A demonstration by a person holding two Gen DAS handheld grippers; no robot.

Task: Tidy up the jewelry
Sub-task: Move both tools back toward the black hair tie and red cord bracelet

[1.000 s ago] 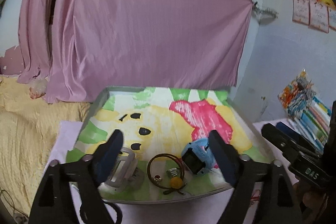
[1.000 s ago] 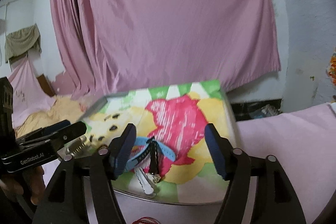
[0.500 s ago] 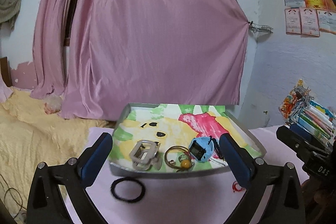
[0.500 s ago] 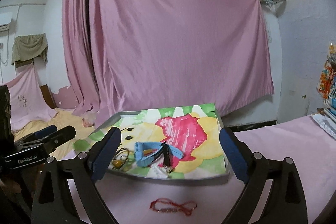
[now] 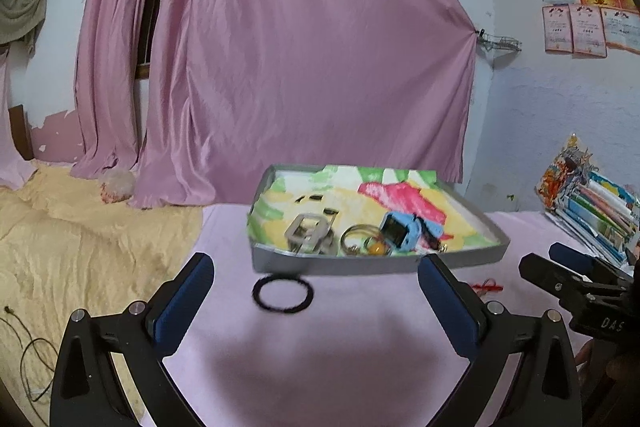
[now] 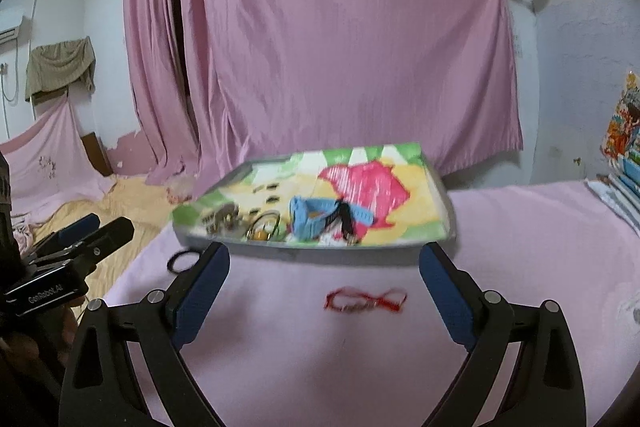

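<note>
A grey tray [image 5: 376,263] with a bright cartoon lining sits on the pink cloth; it also shows in the right wrist view [image 6: 312,247]. In it lie a silver buckle [image 5: 310,231], a ring-shaped bracelet with a yellow bead [image 5: 366,241] and a blue watch [image 5: 402,231] [image 6: 316,217]. A black hair band [image 5: 283,293] [image 6: 182,261] lies on the cloth in front of the tray. A red string bracelet [image 6: 366,301] [image 5: 486,285] lies on the cloth too. My left gripper [image 5: 316,291] is open and empty, short of the black band. My right gripper [image 6: 324,279] is open and empty, above the red bracelet.
A pink curtain [image 5: 304,67] hangs behind the tray. A yellow blanket [image 5: 80,235] lies to the left. Stacked books [image 5: 592,203] stand at the right. Each gripper shows in the other's view, the right one [image 5: 580,291] and the left one [image 6: 68,259].
Both grippers have pulled back from over the tray and opened wider. The black band and the red bracelet on the cloth have come into view.
</note>
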